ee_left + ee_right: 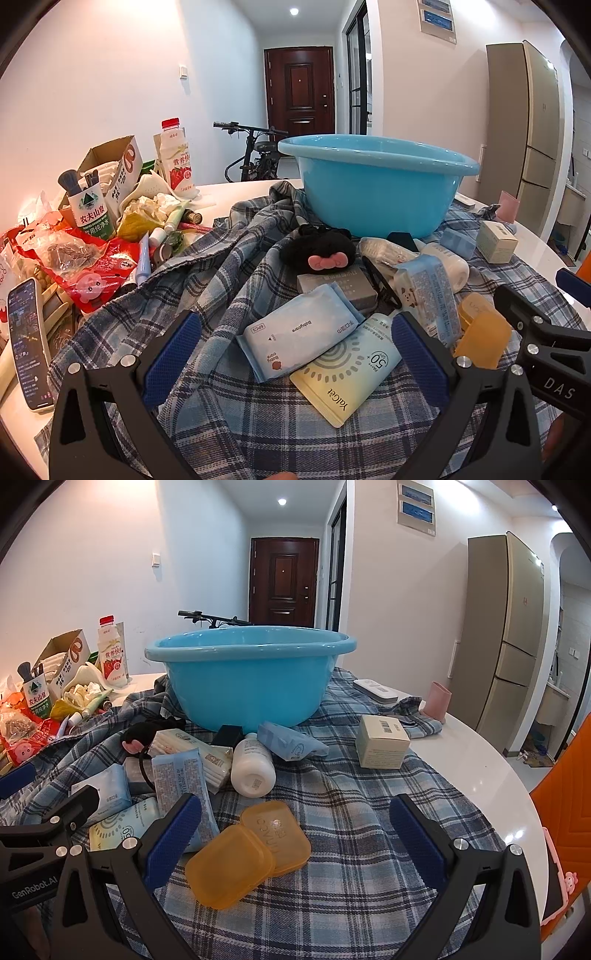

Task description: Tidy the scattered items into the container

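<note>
White bottle (253,766) lies tipped, cap toward blue basin (247,686).

white table (461,753), plaid cloth (351,812) spread over it

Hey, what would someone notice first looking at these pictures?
Probably the big blue basin, sitting at the far end of the plaid cloth on the table. Next, the orange clamshell case lying open on the cloth in front of the right gripper, whose jaws stand wide apart.
</note>
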### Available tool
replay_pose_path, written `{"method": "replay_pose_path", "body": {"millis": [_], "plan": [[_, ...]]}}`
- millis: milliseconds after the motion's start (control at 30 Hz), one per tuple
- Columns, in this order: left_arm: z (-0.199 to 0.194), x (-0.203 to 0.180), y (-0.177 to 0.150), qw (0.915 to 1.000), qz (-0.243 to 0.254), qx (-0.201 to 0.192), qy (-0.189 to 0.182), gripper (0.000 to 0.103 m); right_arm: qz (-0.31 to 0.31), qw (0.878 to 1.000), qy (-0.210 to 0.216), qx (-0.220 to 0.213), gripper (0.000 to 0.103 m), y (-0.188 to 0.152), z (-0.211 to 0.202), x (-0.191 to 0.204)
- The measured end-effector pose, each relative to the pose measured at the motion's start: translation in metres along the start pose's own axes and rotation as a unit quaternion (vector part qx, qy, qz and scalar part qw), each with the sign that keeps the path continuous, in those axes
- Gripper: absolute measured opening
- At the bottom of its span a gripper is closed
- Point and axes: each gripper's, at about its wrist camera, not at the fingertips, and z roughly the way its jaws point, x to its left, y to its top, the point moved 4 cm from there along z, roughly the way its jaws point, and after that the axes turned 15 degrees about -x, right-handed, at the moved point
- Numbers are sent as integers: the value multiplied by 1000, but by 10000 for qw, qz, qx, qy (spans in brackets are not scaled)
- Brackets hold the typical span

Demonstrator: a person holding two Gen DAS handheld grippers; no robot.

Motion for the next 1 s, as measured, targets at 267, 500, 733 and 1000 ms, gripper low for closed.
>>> {"method": "replay_pose_path", "body": {"millis": [267,500,733,1000], "plan": [[0,0,0,10000,-1,1,1,103,0,10000,-2,-5,103,1,0,0],[0,1,0,10000,-5,14,3,103,9,10000,-11,-17,103,2,-1,0],[0,1,0,10000,-4,13,8,103,15,10000,-22,-29,103,3,-1,1],[0,1,0,10000,12,-5,29,103,17,10000,-18,-32,103,2,-1,1]]}}
